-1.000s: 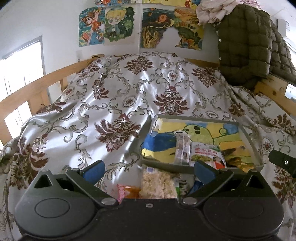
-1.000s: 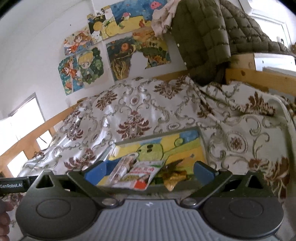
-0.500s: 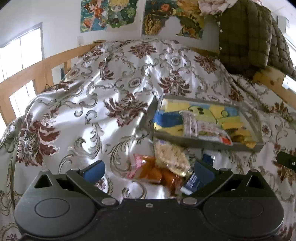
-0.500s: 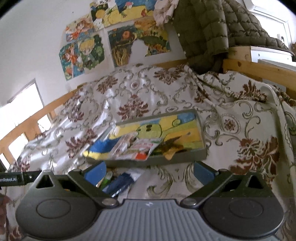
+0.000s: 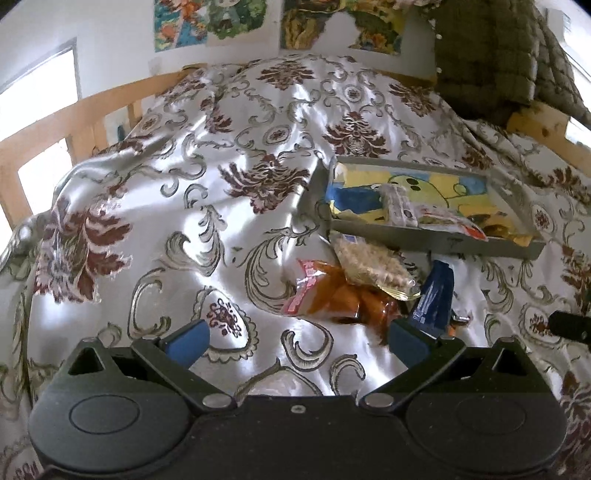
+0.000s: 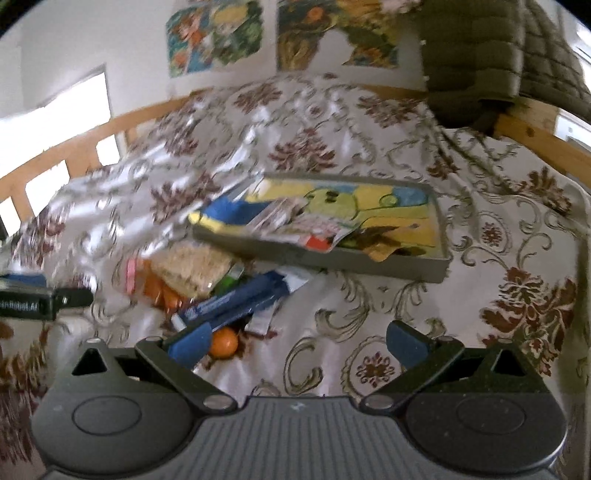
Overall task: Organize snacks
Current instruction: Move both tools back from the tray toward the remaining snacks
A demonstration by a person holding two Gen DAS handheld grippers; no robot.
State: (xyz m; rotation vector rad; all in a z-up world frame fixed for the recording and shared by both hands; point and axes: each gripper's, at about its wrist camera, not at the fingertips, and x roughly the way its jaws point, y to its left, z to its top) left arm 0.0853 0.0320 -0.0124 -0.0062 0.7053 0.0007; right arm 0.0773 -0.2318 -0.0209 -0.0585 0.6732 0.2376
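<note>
A grey tray (image 5: pixel 436 242) with a cartoon lining sits on the bed and holds a few snack packets (image 5: pixel 399 206). It also shows in the right wrist view (image 6: pixel 369 264). In front of it lies a loose pile: a clear bag of pale puffs (image 5: pixel 369 264), an orange packet (image 5: pixel 332 295), a blue packet (image 5: pixel 436 295). The right wrist view shows the same blue packet (image 6: pixel 236 301) and an orange ball (image 6: pixel 223 341). My left gripper (image 5: pixel 295 341) is open and empty, just short of the pile. My right gripper (image 6: pixel 295 341) is open and empty, its left finger near the blue packet.
The bed has a shiny white floral cover (image 5: pixel 221 166). A wooden rail (image 5: pixel 55 122) runs along the left and back. A dark quilted jacket (image 5: pixel 498 55) hangs at the back right. Posters (image 5: pixel 229 18) are on the wall.
Both grippers have pulled back from the tray and tilted down. The loose snack pile in front of the tray has come into full view. Both stay open and empty.
</note>
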